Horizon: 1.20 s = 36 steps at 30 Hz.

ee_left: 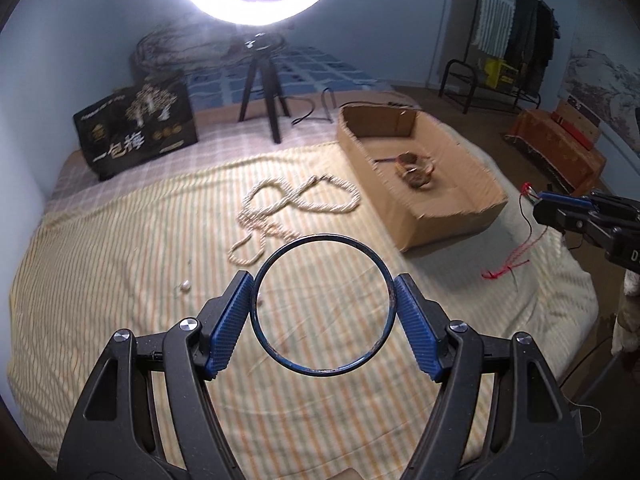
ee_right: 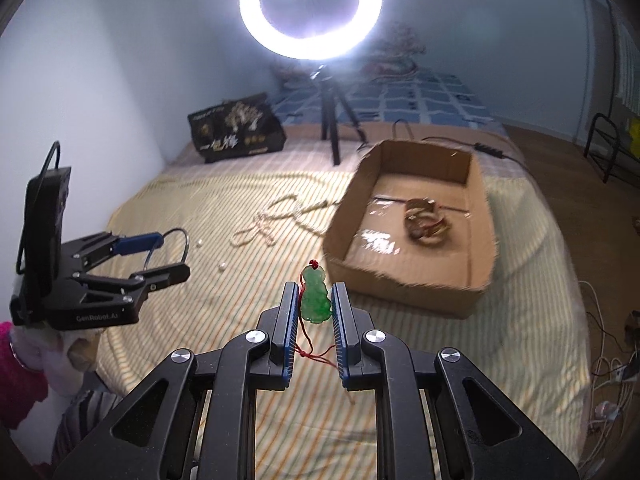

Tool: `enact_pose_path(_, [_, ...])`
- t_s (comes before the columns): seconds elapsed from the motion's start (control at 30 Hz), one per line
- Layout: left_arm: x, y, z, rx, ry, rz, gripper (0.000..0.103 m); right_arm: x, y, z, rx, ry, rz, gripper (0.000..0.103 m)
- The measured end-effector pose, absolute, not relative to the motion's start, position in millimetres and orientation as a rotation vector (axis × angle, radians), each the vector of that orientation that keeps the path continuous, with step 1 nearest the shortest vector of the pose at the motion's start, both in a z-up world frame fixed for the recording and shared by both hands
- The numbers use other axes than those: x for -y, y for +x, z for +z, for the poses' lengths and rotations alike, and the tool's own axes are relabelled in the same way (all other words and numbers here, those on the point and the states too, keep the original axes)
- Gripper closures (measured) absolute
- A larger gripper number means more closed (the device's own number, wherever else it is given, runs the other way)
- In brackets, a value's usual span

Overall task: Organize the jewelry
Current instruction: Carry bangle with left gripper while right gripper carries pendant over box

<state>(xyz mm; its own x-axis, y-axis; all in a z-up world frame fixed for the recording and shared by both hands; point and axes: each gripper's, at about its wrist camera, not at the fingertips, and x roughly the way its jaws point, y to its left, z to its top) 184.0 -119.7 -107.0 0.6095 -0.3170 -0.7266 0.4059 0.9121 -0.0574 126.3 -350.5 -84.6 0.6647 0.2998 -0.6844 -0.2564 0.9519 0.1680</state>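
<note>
My left gripper (ee_left: 323, 292) is shut on a thin dark blue bangle (ee_left: 322, 370), held above the striped bedspread; it also shows in the right wrist view (ee_right: 160, 254). My right gripper (ee_right: 316, 294) is shut on a green jade pendant (ee_right: 315, 298) with a red cord (ee_right: 314, 356) hanging below; in the left wrist view (ee_left: 538, 200) the cord (ee_left: 508, 264) dangles beside the box. A cardboard box (ee_left: 444, 220) (ee_right: 404, 284) holds brown bracelets (ee_left: 416, 170) (ee_right: 426, 226). A cream bead necklace (ee_left: 296, 208) (ee_right: 266, 228) lies on the bed.
Loose small pearls (ee_left: 185, 286) (ee_right: 221, 266) lie on the bedspread. A ring light on a tripod (ee_left: 262, 92) (ee_right: 332, 120) and a black printed box (ee_left: 136, 132) (ee_right: 236, 128) stand at the far side. Cables (ee_right: 612, 364) lie off the bed's right edge.
</note>
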Motion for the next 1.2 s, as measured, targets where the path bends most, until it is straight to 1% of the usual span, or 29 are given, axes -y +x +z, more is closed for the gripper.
enact_pose_path(0.53, [187.2,217.9,-93.7,-0.779,0.124,-0.497,0.029,399.9,154.6,-46.9,-0.693,0.073,0.222,0.088])
enact_pose_path(0.83, [217.0,240.8,-102.2,-0.801,0.105,-0.521,0.029,411.5,184.8,-56.9,-0.701,0.075,0.188,0.088])
enact_pose_path(1.2, [238.2,265.4,-121.7,-0.836,0.101,-0.528,0.029,420.2,215.2,-88.2,-0.757,0.093,0.160,0.089])
